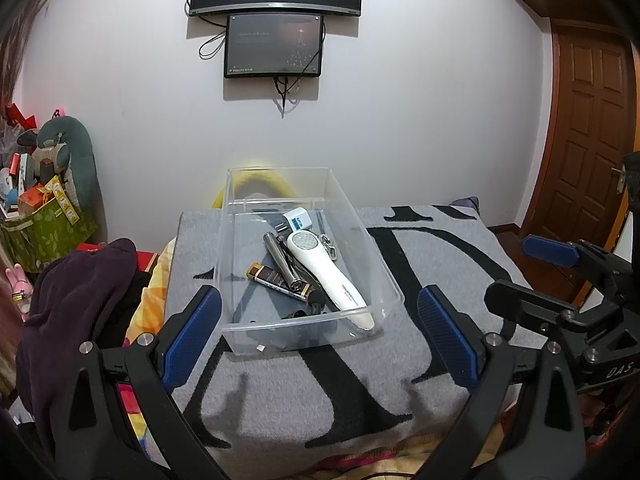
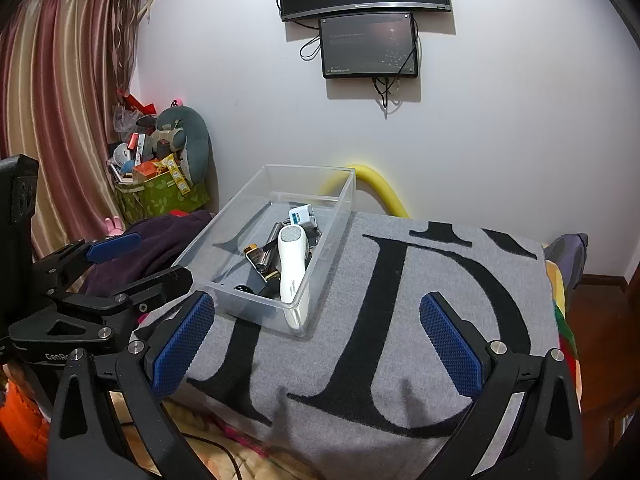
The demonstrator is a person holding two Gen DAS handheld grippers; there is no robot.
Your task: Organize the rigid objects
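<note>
A clear bin holding a white device is seen at frame centre on a grey blanket. The left gripper and right gripper are spread wide, empty, with bare blanket between them.

Clear bin sits at blanket's far-left area, open top, walls block side entry. Right half of blanket bare, free passage. Dark clothes crowd left edge.
</note>
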